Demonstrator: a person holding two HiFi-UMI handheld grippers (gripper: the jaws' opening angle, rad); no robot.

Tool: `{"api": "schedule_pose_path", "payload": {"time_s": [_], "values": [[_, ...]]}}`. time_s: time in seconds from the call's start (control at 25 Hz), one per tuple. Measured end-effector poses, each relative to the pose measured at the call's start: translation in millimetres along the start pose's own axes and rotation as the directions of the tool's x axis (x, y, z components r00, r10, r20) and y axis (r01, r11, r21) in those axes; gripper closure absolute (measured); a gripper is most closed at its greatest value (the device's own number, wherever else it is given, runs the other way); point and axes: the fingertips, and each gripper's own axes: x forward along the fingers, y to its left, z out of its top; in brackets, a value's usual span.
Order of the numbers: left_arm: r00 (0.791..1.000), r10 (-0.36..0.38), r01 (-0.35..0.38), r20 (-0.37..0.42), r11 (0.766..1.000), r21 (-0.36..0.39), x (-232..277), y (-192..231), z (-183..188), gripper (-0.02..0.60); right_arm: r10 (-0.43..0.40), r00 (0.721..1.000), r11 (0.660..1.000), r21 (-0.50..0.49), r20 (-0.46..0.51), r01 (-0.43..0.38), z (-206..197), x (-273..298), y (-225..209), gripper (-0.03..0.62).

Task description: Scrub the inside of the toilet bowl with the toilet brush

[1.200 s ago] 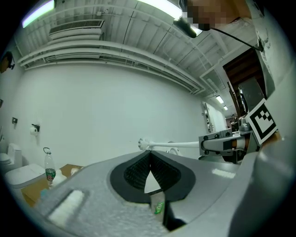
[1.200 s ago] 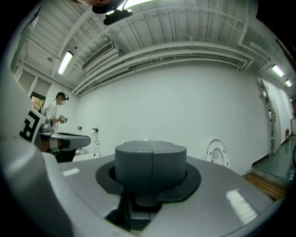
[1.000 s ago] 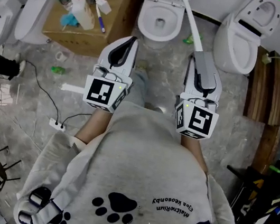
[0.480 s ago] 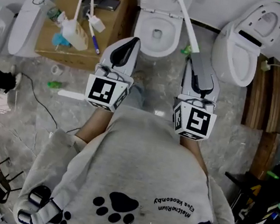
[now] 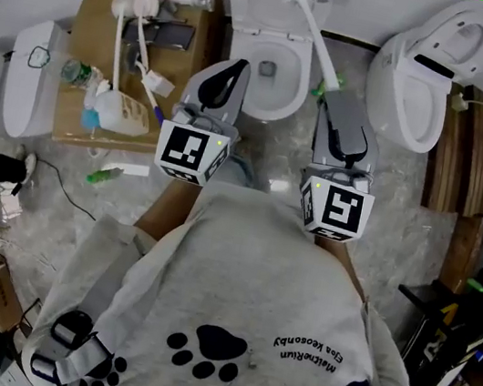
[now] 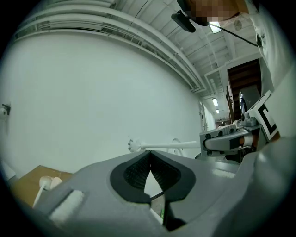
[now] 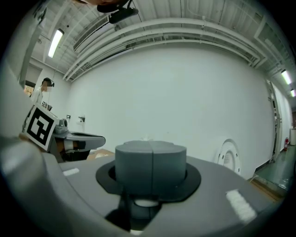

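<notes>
Head view: a grey marbled floor [image 5: 411, 176] below a white wall [image 6: 92, 92] carries a cardboard box [image 5: 91, 50], a side toilet [image 5: 408, 87] and the central toilet bowl [image 5: 297, 77]. The white toilet brush [image 5: 318, 47] slants over the bowl, its bristle head at the back. The right hand-held gripper [image 5: 337, 98] is clamped on its handle. The left hand-held gripper [image 5: 234, 66] is closed and empty.

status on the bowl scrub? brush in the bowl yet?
Done: the toilet brush is picked up, its handle clamped in the right gripper.
In hand: the brush is held in the air, its head over the back of the middle toilet, not down in the bowl. The left gripper is shut on nothing.
Left: lower the head into the bowl and scrub. No scrubbing shows yet.
</notes>
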Motion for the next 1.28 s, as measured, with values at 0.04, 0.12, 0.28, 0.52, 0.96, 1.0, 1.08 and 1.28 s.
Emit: {"api": "schedule_pose_path", "payload": {"time_s": [0.04, 0.12, 0.28, 0.52, 0.96, 1.0, 1.08, 1.28], "values": [[1.0, -0.009, 0.009, 0.001, 1.0, -0.004, 9.2, 6.9, -0.4, 0.583, -0.005, 1.0, 1.0, -0.003, -0.003, 0.005, 1.3, 9.8, -0.2, 0.444], [0.999, -0.033, 0.033, 0.002, 0.999, -0.011, 27.3, 19.3, -1.7, 0.583, -0.012, 1.0, 1.0, -0.009, -0.007, 0.012, 3.4, 29.2, -0.5, 0.444], [0.998, -0.057, 0.057, -0.001, 0.998, -0.018, 53.5, 37.5, -5.0, 0.583, -0.012, 0.999, 1.0, -0.012, -0.029, 0.012, 1.6, 58.6, 0.6, 0.444], [0.999, -0.045, 0.044, -0.028, 0.998, -0.051, 69.4, 58.9, -19.3, 0.583, 0.003, 0.998, 1.0, 0.005, -0.062, -0.003, -6.3, 86.7, 4.0, 0.444], [0.992, -0.016, 0.003, -0.127, 0.995, -0.097, 98.7, 83.6, -56.2, 0.583, 0.037, 0.988, 0.999, 0.025, -0.147, -0.034, -28.8, 134.5, -8.6, 0.444], [0.991, -0.014, 0.0, -0.136, 0.995, -0.102, 102.1, 84.9, -60.0, 0.583, 0.044, 0.987, 0.999, 0.024, -0.156, -0.04, -31.7, 138.8, -10.1, 0.444], [0.989, -0.01, -0.006, -0.147, 0.994, -0.105, 109.3, 86.9, -66.4, 0.583, 0.058, 0.984, 0.998, 0.018, -0.168, -0.056, -37.8, 146.8, -13.2, 0.444], [0.982, -0.003, -0.018, -0.186, 0.994, -0.11, 124.6, 89.6, -88.3, 0.583, 0.094, 0.971, 0.996, 0.028, -0.222, -0.09, -62.4, 160.6, -18.6, 0.444]]}}
